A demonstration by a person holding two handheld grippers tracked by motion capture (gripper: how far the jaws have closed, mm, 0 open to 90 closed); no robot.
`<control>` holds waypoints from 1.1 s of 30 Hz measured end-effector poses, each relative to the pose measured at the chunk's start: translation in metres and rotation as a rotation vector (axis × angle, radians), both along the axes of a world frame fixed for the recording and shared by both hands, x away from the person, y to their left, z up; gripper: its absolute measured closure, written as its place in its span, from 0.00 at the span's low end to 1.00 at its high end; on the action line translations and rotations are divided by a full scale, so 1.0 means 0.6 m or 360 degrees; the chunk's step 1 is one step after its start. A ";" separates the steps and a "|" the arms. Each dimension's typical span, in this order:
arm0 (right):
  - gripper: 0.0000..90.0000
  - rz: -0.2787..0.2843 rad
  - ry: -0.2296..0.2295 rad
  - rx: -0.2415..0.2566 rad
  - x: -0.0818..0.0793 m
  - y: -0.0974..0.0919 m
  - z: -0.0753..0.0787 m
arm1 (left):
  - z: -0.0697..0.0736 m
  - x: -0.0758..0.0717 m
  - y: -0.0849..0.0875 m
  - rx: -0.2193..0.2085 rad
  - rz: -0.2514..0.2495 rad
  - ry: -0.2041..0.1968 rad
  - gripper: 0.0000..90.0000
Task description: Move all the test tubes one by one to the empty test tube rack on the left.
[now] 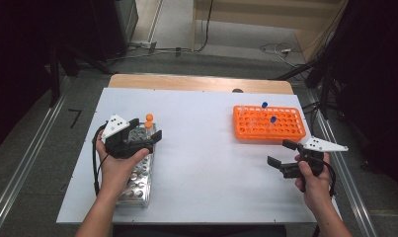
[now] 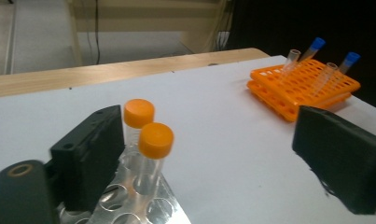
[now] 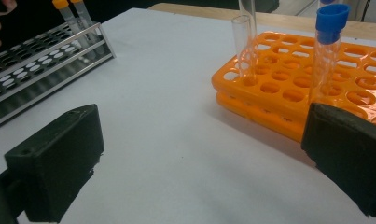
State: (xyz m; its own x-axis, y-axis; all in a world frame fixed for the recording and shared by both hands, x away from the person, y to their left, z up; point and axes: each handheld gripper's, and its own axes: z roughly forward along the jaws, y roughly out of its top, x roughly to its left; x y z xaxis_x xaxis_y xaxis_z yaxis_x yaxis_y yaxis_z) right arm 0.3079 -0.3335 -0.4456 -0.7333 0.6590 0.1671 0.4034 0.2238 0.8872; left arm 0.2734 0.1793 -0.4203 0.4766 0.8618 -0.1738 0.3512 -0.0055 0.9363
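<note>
A metal tube rack (image 1: 137, 181) lies at the left of the white table; two orange-capped tubes (image 1: 149, 121) stand at its far end. My left gripper (image 1: 145, 130) is open right at these tubes. In the left gripper view the two orange-capped tubes (image 2: 148, 135) stand between its wide jaws, close to the left one, and no pad presses on them. An orange rack (image 1: 269, 124) at the right holds blue-capped tubes (image 1: 273, 119) and clear uncapped ones (image 3: 244, 42). My right gripper (image 1: 280, 153) stands open in front of that rack, with nothing between its jaws (image 3: 204, 158).
The white board (image 1: 201, 163) covers a wooden table whose far edge (image 1: 201, 82) shows beyond it. Cables lie on the floor behind. The metal rack (image 3: 36, 65) appears at the upper left of the right gripper view.
</note>
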 end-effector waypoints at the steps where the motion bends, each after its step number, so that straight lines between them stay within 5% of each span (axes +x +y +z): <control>1: 0.00 -0.0010 0.0004 0.0005 0.001 0.000 0.000 | 0.000 -0.002 0.000 -0.0009 -0.0030 0.0003 0.04; 6: 0.00 -0.0042 -0.0004 0.0014 0.009 0.002 0.004 | -0.001 -0.010 0.000 -0.0048 -0.0077 0.0012 0.00; 25: 0.03 -0.0226 0.0034 0.0005 0.083 0.012 0.009 | 0.012 -0.028 -0.050 -0.0021 -0.0231 -0.0023 0.00; 33: 0.33 -0.0399 0.0076 -0.0014 0.123 0.014 -0.016 | 0.012 -0.029 -0.065 -0.0017 -0.0279 -0.0019 0.00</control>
